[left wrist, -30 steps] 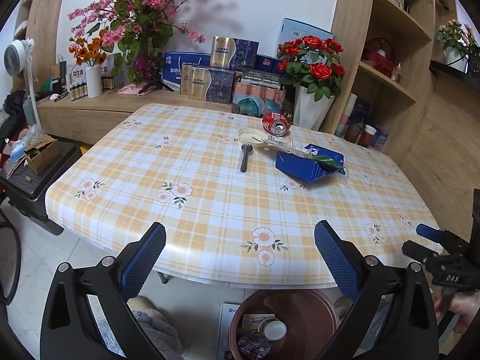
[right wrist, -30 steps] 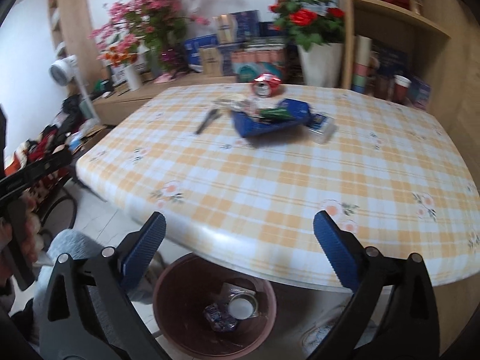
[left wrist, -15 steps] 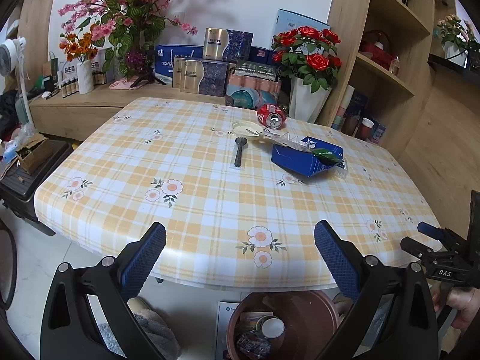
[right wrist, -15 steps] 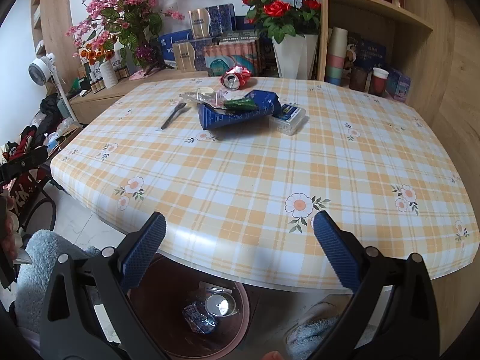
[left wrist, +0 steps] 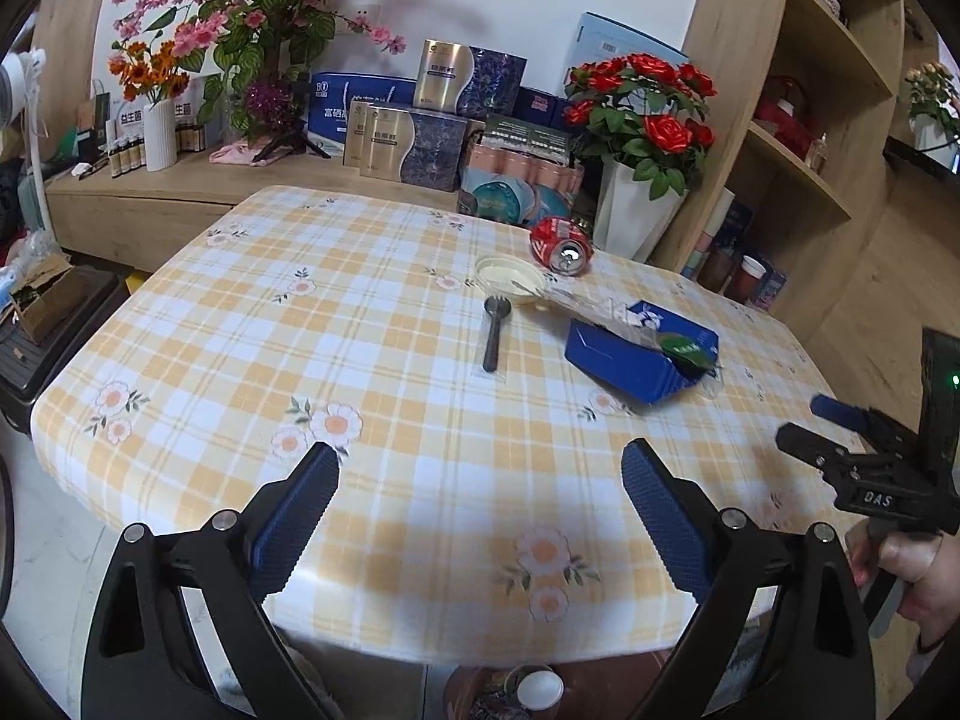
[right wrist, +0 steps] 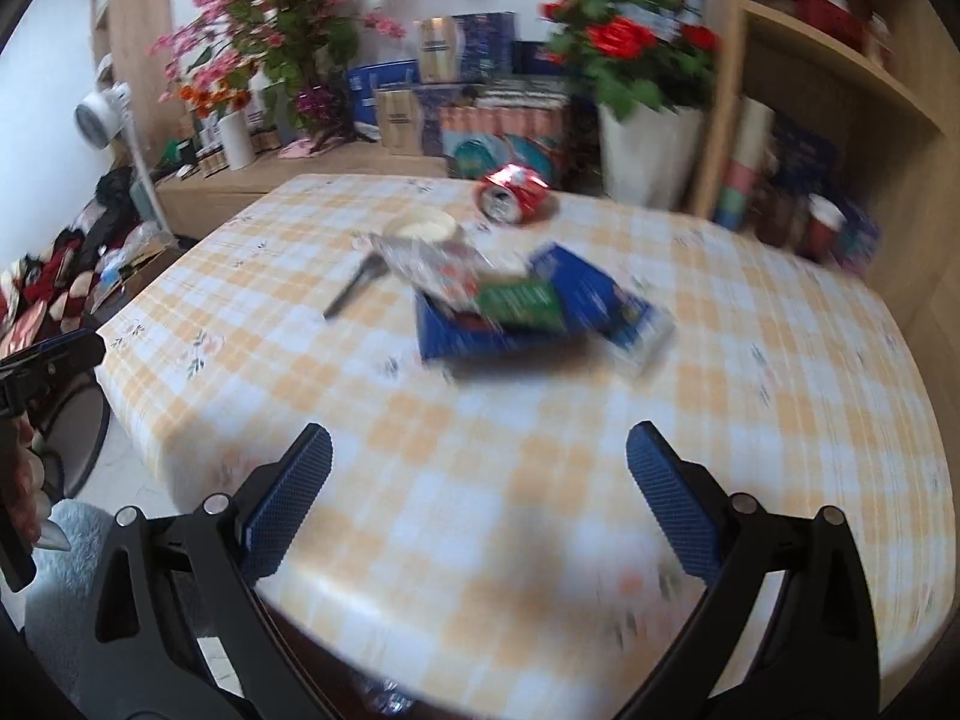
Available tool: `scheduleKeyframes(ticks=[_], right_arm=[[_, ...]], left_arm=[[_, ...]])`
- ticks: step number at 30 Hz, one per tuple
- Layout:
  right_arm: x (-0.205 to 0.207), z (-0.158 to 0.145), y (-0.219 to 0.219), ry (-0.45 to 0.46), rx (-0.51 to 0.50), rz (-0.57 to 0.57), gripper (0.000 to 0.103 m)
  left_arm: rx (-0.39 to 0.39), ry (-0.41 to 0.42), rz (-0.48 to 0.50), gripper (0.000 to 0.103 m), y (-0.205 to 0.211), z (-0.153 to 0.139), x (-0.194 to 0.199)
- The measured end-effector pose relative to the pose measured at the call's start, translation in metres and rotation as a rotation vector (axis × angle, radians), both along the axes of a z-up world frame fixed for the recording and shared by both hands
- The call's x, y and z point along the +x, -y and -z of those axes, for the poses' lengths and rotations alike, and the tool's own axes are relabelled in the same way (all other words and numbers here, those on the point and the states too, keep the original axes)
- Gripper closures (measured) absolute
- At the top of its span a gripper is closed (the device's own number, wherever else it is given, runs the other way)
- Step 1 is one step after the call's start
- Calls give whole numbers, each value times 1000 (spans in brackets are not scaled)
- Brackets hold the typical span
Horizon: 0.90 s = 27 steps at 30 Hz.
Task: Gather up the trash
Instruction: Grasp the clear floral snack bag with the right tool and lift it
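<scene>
— Both claws have come up and forward over the desk (left wrist: 198, 300) in the last second; a moment back they hung low by the near edge, looking down into the brown bin (left wrist: 576, 684). Now only a sliver of that bin shows under the edge, with a white lid and some wrappers in it.

— So something's already in, and they're going back for more?

— That's my guess. The left claw (left wrist: 477, 495) is spread wide with nothing between its blue pads, and the right claw (right wrist: 480, 480) is the same, wide and empty. The right view is smeared, so that one is moving fast.

— What's left to pick up?

— All of it sits around the blue box (left wrist: 639, 360). A green wrapper (left wrist: 684, 351) and crinkled clear plastic (left wrist: 588, 306) lie on top of it. The black spoon (left wrist: 494, 330) is just left of the box, the pale lid (left wrist: 510, 279) behind the spoon, and the crushed red can (left wrist: 561, 243) farther back, near the white rose vase (left wrist: 630, 222).

— Room to work?

— Plenty. The checked cloth between the box and the near edge is bare, so either claw can go straight in. Behind the can it's tight: vase and stacked cartons crowd the far edge. A small clear case (right wrist: 645, 330) lies right against the box's right side.
</scene>
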State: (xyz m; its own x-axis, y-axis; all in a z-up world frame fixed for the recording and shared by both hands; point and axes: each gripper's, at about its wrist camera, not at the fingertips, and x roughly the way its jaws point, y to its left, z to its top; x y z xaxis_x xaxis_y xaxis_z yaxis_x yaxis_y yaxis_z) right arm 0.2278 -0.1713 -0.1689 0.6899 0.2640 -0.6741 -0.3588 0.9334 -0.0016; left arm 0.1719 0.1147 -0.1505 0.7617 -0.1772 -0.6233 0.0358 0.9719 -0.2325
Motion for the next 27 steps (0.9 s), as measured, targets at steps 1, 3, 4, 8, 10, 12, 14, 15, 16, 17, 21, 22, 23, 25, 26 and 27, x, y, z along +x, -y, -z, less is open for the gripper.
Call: scheduleKeyframes(ticks=[1,3,4,8,10,12,14,15,16,17,21,22,23,25,26,27], right_arm=[[16,-2,-14,2,-17,-38,6],[40,-4,-35,-8,-46,-81,7],[52,-5,-45,-15,-59,-101,7],[107,4,-91,-74,-163,-154,20],[132,13,-109,-121,-219,-161,22],[147,23,-120,-161,-266,-161,27],[162,34,-129,-212,-308,-151,32],[168,40,-132,-237,-329,-142,36],[174,45,-134,-260,-340,-135,38],[177,48,-134,-273,-345,-128,44],[182,46,-131,-264,-332,-101,58],[181,43,-130,-258,-319,-104,61],[178,38,-130,-237,-315,-109,67],[173,28,-128,-214,-285,-123,68],[171,23,-125,-208,-256,-123,68],[168,17,-121,-197,-225,-123,69]], left_arm=[[-3,3,-4,10,-2,0,6],[-11,6,-9,11,-7,2,19],[-15,6,-12,11,-10,4,27],[-27,-5,-18,15,-18,11,48],[-32,-8,-22,16,-24,15,57],[-34,-9,-25,17,-28,18,63],[-40,-14,-31,18,-34,22,69],[-43,-18,-33,18,-36,24,72],[-45,-22,-35,19,-38,26,74],[-46,-26,-37,19,-40,28,76],[-57,-39,-38,20,-45,35,80],[-60,-42,-37,20,-45,36,80],[-61,-43,-35,20,-45,37,80],[-59,-44,-32,21,-45,39,80],[-58,-46,-29,22,-44,39,81],[-59,-47,-24,23,-43,38,81]])
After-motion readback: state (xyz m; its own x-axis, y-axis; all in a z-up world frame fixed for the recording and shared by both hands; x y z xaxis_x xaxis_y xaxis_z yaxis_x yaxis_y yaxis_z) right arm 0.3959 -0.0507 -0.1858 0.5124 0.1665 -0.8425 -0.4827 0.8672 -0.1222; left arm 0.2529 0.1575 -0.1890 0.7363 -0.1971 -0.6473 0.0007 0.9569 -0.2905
